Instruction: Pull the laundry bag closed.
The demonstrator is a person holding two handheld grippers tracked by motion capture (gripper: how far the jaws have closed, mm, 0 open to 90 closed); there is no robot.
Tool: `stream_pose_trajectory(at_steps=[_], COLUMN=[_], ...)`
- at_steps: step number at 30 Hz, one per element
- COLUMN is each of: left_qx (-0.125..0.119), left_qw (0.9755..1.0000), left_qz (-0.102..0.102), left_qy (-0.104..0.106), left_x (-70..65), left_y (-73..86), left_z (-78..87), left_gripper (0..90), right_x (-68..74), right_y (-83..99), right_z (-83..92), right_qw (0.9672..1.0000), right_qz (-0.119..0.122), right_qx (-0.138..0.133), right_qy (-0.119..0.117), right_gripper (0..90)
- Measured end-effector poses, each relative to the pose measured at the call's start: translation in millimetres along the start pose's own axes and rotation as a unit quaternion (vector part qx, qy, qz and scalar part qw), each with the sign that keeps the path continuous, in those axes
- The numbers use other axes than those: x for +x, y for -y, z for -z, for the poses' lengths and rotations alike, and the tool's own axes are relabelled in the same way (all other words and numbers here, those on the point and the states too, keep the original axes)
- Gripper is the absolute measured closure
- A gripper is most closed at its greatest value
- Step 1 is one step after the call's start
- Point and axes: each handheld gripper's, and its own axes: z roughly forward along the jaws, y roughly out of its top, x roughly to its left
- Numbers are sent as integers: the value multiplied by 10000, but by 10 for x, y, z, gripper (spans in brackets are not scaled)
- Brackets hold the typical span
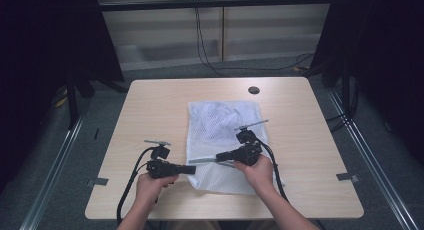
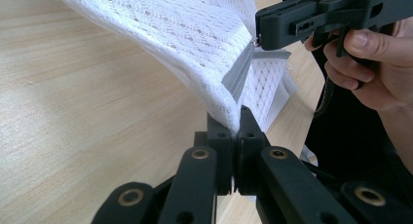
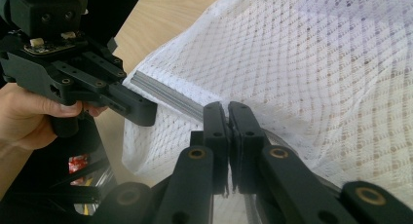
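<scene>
A white mesh laundry bag (image 1: 223,140) lies flat on the middle of the pale wooden tabletop (image 1: 150,110), its long side running away from the person. Both grippers work at its near end, along the grey zipper (image 1: 205,160).

The left gripper (image 1: 192,169) comes in level from the left and its jaws are closed on the near left corner of the bag, at the end of the zipper — in the left gripper view the mesh and grey tape rise straight out from between the pinched jaws (image 2: 238,118). The right gripper (image 1: 220,156) points leftward over the bag, just beside the left one, and is clamped shut at the zipper; in the left gripper view a small metal piece shows at its tip, seemingly the zipper pull, though it is too small to be sure. In the right gripper view the jaws (image 3: 227,112) meet on the grey tape, with mesh spreading to the right and the left gripper close by at the left.

The bag's near edge sits close to the tabletop's front edge. Wide bare wood lies left, right and beyond the bag; a small dark round hole (image 1: 254,90) sits near the far edge — well apart from the bag.
</scene>
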Motion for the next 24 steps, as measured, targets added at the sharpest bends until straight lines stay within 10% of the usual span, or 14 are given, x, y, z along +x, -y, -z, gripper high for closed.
stream_pose_trajectory(at_steps=[24], left_qx=[-52], left_qw=[10000], left_qz=[38], left_qy=[38], left_x=[6], left_y=[-6], left_z=[52], left_gripper=[884], right_x=[-107], right_y=[29], right_z=[111], right_qw=[9999], right_qz=[-43], right_qx=[-37], right_qy=[87], right_gripper=[869])
